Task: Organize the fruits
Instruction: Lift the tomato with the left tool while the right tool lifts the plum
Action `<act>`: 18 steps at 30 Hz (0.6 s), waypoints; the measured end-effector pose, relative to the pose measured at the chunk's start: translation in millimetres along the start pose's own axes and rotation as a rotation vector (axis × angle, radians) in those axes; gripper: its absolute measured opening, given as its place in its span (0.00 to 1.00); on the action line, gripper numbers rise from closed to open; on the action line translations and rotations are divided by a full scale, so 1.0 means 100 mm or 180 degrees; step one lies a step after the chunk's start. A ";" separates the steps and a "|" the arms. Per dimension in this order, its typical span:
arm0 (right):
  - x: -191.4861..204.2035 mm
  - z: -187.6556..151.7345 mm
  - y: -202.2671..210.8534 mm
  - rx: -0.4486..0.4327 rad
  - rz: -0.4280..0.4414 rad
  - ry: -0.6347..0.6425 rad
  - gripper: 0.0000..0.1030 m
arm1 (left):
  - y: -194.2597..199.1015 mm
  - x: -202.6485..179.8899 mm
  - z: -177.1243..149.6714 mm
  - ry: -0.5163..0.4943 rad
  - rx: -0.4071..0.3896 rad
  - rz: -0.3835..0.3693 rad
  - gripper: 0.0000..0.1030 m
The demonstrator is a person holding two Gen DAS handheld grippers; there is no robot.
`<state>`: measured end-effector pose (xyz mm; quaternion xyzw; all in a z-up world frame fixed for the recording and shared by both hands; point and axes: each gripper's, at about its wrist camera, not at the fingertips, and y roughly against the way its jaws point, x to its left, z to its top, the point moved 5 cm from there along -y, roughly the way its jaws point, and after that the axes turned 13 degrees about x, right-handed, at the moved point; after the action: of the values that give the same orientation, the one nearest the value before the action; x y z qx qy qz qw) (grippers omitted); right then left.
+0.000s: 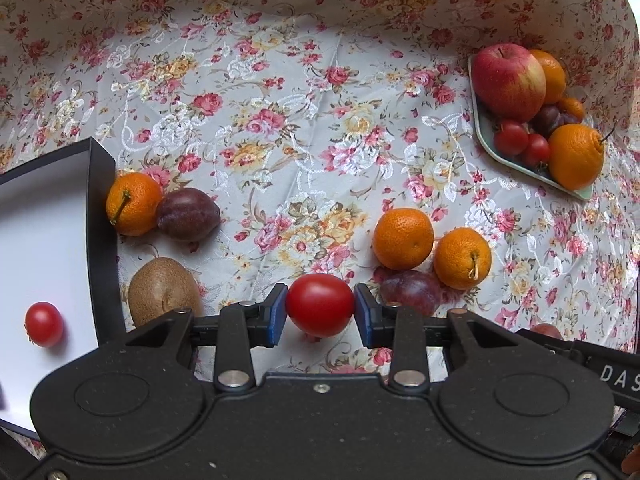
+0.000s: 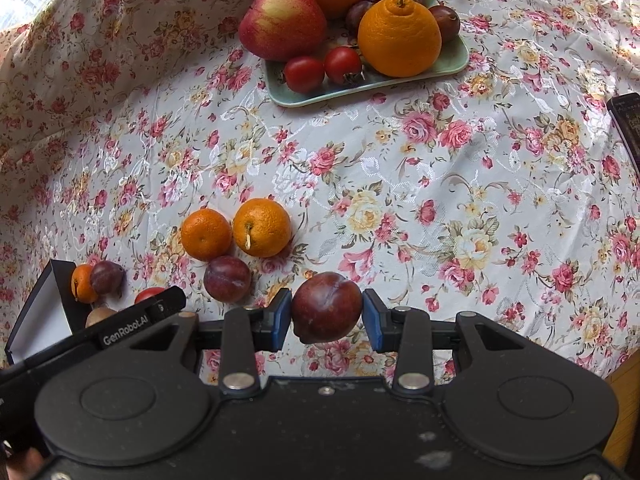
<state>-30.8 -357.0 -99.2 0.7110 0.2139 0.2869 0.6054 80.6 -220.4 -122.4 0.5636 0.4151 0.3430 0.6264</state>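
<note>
Two fruits in grip: left tongs point(image 1: 320, 307) clamp tomato point(image 1: 320, 305) just beside box point(image 1: 102, 216); right tongs point(image 2: 326, 309) clamp plum point(image 2: 326, 307) above floral surface point(image 2: 440, 200). One tomato point(image 1: 43, 324) already in box. Tangerines point(image 1: 403, 239), plums, kiwi point(image 1: 163, 290) loose on surface; tray point(image 2: 452, 62) full. Judgement: early stage, most sorting left.
</note>
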 end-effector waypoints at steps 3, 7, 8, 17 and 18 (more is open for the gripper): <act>-0.01 0.01 0.03 -0.0048 -0.0022 -0.0008 0.39 | 0.14 0.05 0.03 0.0035 -0.0120 0.0017 0.43; 0.04 0.02 0.03 -0.0082 -0.0064 0.0016 0.39 | 0.31 0.18 0.07 0.0098 -0.0270 0.0075 0.43; 0.06 0.01 0.02 -0.0079 -0.0068 0.0027 0.39 | 0.34 0.22 0.07 0.0110 -0.0289 0.0089 0.43; 0.45 -0.01 -0.06 -0.0078 -0.0074 0.0225 0.39 | 0.61 0.68 0.01 0.0317 -0.0436 0.0093 0.43; 0.52 -0.02 -0.07 -0.0080 -0.0072 0.0256 0.39 | 0.63 0.75 0.00 0.0350 -0.0453 0.0113 0.43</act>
<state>6.8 -320.9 -98.4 0.6887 0.2425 0.3111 0.6083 114.8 -145.5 -70.1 0.5053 0.4134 0.4130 0.6350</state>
